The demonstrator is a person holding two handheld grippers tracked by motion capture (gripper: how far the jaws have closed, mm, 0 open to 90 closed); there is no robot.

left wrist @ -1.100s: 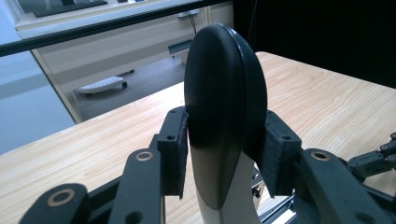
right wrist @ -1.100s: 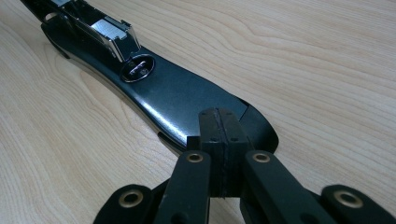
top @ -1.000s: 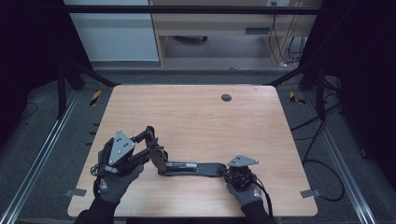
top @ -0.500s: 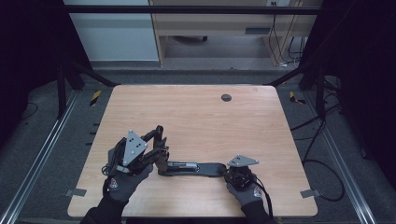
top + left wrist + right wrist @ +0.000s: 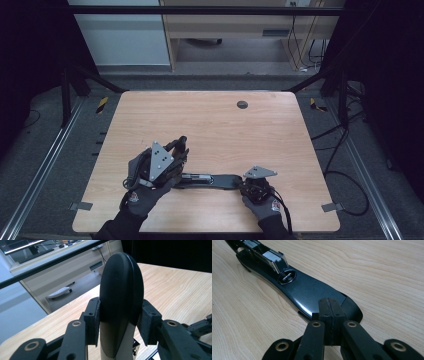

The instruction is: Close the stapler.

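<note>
Pale wood grain covers the table (image 5: 210, 125), bare but for a round grommet (image 5: 242, 104) up toward 12 o'clock and the black stapler (image 5: 210, 180) I am working on, which lies lengthwise near the front edge at about 6 o'clock. My right gripper (image 5: 243, 184) sits at 5 o'clock on the stapler's right end. In the right gripper view, the right gripper (image 5: 329, 312) has its jaws clenched pad to pad with nothing between them, and their tips rest on the glossy base (image 5: 312, 292). I read that as pinning it down. Beyond them the metal magazine (image 5: 268, 256) lies exposed. My left gripper (image 5: 180, 146) is at 7 o'clock, and in the left gripper view the left gripper (image 5: 121, 317) is grasping the stapler's rounded black cover (image 5: 121, 290) across its width, pads (image 5: 95, 320) tight on both sides. The cover stands up off the table, swung on its hinge. I judge the step in hand to be opening the stapler, with the cover lifted clear of the magazine while the base is held. Next I need steady downward pressure from the right gripper so the base does not rise or skate. I also need a slow arc with the left that follows the hinge, not a straight pull. I cannot see the hinge itself from here, so I would go gently.
</note>
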